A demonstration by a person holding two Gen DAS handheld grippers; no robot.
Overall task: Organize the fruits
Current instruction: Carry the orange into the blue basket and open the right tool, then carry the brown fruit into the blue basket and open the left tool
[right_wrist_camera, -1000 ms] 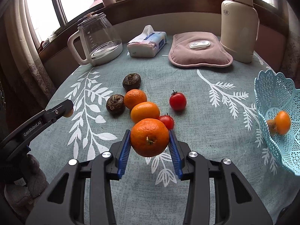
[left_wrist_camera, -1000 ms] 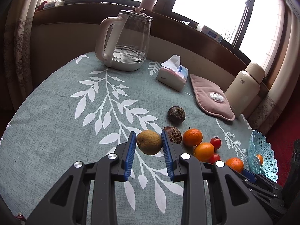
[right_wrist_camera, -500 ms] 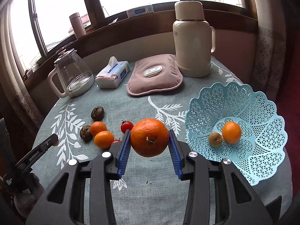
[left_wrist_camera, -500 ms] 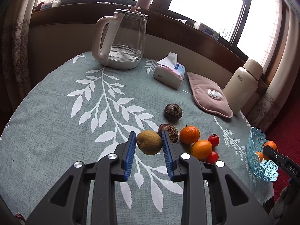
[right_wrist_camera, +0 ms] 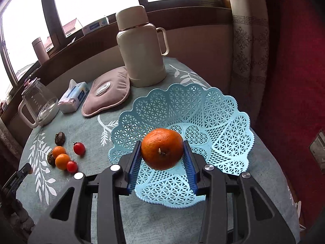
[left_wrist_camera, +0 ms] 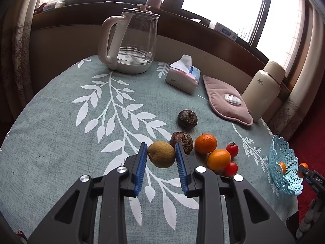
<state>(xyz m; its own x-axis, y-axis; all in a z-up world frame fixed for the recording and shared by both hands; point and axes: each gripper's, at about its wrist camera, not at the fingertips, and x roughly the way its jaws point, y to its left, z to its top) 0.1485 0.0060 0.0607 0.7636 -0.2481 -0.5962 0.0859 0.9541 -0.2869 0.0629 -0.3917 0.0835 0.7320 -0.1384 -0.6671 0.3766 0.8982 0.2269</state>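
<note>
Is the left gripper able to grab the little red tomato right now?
Probably not yet. The left gripper is already shut on a yellowish-brown fruit, so its jaws are full. The tomato sits beyond two oranges on the table; it must drop its fruit first.

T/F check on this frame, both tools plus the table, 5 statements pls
1. The right tool is shut on an orange. True.
2. The orange it holds is over the blue basket. True.
3. The left tool is empty. False: it grips a brownish-yellow fruit.
4. The glass kettle lies tipped on its side. False: it stands upright on the tablecloth.
5. Two cherry tomatoes are on the cloth beside loose oranges. True.
</note>
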